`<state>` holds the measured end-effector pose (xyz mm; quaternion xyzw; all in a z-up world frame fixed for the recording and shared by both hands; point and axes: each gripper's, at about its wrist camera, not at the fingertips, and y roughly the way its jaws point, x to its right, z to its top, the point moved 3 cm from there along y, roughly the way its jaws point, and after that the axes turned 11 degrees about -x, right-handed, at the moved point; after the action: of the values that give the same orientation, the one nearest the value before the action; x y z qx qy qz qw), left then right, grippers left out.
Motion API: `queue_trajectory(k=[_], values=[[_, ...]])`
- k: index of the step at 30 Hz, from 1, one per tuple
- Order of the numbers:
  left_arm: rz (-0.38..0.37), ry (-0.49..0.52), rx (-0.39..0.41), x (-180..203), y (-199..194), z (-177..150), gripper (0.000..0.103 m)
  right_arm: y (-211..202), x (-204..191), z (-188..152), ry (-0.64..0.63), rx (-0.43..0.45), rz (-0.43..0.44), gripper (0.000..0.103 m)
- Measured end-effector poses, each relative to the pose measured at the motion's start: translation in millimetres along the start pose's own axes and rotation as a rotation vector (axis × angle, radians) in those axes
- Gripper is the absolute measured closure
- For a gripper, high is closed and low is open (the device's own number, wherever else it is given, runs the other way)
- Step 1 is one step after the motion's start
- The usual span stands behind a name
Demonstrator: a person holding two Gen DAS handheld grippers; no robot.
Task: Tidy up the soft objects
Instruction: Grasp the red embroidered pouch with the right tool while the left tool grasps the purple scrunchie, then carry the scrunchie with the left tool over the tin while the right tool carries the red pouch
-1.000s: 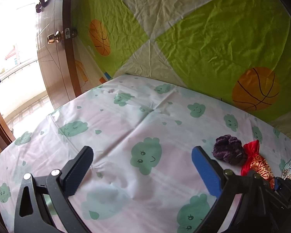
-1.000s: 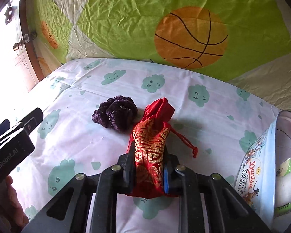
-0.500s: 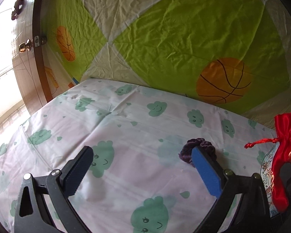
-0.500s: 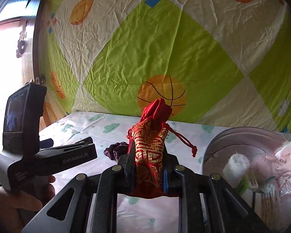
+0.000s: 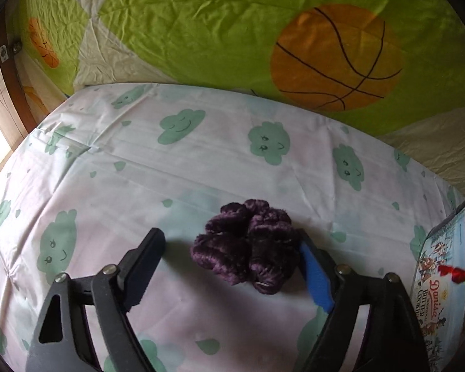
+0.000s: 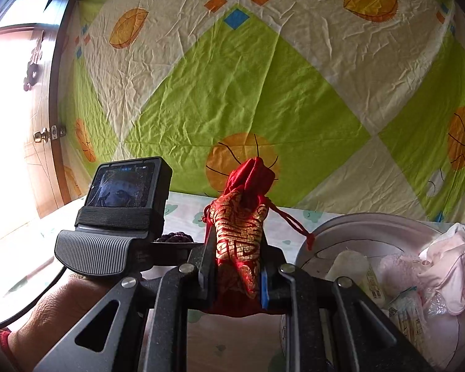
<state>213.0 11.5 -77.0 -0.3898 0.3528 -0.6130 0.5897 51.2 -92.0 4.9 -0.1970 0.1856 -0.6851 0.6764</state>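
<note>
- The fluffy dark-purple knitted scrunchie (image 5: 248, 245) lies on the white bedsheet printed with green clouds (image 5: 114, 186), between the fingers of the left gripper (image 5: 229, 263). Its jaws are closing — the blue-padded finger (image 5: 316, 282) sits against the scrunchie's side, while the black one stands a little apart.
- The right gripper (image 6: 237, 274) is clamped on the red-and-gold brocade drawstring pouch (image 6: 238, 235), held up beside the round metal cookie tin (image 6: 356, 226) that holds pale pink cloth and other soft items.
- The scrunchie looks light, squashy and loosely ruffled; it should compress rather than slip. A grip across its thick middle seems safest — a pinch on one outer ruffle may only tug loose yarn.
</note>
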Motion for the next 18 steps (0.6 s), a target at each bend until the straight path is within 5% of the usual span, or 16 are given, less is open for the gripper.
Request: queue_trajectory(k=[3,6,11,18], values=[[-0.012,0.005,0.013,0.7,-2.2,-1.1,0.048,2.0,-0.4,-1.3,-0.001,-0.009,-0.001,0.081],[-0.04,0.0,0.023,-1.0,-4.2,-1.8,0.055,0.9,-0.7,-1.1,-0.006,0.003,-0.008,0.081],[-0.069,-0.037,0.116,-10.1,-21.5,-5.7,0.056,-6.2,-4.1,-1.7,-0.032,0.056,-0.036,0.081],[0.009,-0.021,0.273,-15.2,-53.9,-18.1,0.056,-16.0,-2.0,-1.1,-0.018,0.097,-0.052,0.081]])
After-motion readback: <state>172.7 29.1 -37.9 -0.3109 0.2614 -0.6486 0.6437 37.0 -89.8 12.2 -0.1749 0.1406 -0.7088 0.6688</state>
